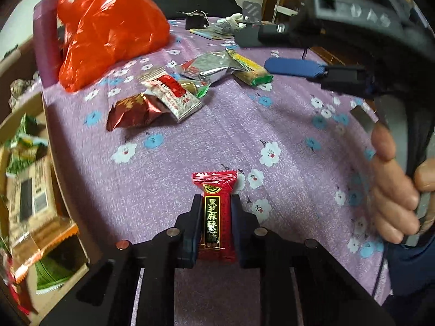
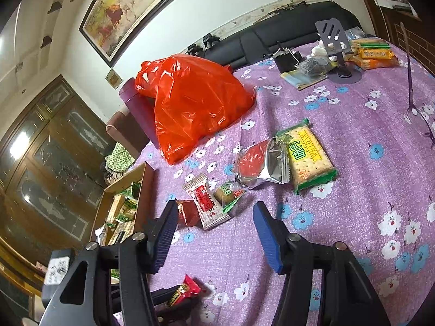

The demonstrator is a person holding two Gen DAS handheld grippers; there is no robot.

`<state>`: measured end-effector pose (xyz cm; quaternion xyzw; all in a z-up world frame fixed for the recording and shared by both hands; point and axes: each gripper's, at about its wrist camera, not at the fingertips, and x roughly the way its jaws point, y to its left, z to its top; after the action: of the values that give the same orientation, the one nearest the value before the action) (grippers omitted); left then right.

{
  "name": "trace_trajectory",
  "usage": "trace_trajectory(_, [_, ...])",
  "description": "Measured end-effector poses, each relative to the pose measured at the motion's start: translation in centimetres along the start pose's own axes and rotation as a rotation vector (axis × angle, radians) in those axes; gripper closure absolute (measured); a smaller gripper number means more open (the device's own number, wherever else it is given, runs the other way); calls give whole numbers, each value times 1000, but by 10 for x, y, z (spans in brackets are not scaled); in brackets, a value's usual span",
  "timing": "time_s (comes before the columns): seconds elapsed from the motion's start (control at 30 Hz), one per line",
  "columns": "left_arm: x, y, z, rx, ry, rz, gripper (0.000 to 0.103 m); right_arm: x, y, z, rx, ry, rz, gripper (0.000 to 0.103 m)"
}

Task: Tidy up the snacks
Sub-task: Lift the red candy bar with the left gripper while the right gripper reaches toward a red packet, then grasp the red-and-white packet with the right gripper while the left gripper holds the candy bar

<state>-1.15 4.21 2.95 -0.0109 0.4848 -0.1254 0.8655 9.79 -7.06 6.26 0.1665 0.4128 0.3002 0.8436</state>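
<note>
On the worktop [image 2: 339, 217], the snack pile [image 2: 244, 179] lies at centre, the plastic bag [image 2: 195, 114] at its ten o'clock, the phone stand [image 2: 335, 46] at one o'clock, the open box [image 2: 122, 206] off the nine o'clock edge.

Purple cloth [image 1: 206, 141] over the counter, patterned with white and blue flowers. Bright orange-red plastic bag [image 1: 108, 27]. Red snack bar [image 1: 216, 214] with black-and-gold lettering panel. Silver foil pouch [image 2: 262, 163] printed red. Yellow cracker pack [image 2: 308, 154], green ends. Blue fingers [image 2: 267, 240].

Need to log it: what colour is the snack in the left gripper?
Red wrapper with a black, gold-lettered label; clearest in the left wrist view.
</note>
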Motion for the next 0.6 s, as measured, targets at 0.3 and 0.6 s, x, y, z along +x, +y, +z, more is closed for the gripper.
trace_trajectory(0.3, [-4,10,-4,-38,-26,-42,84,43,22,8,0,154,17,60])
trace_trajectory(0.6, [-7,16,-6,-52,-31,-70,84,103,35,17,-68,225,-101,60])
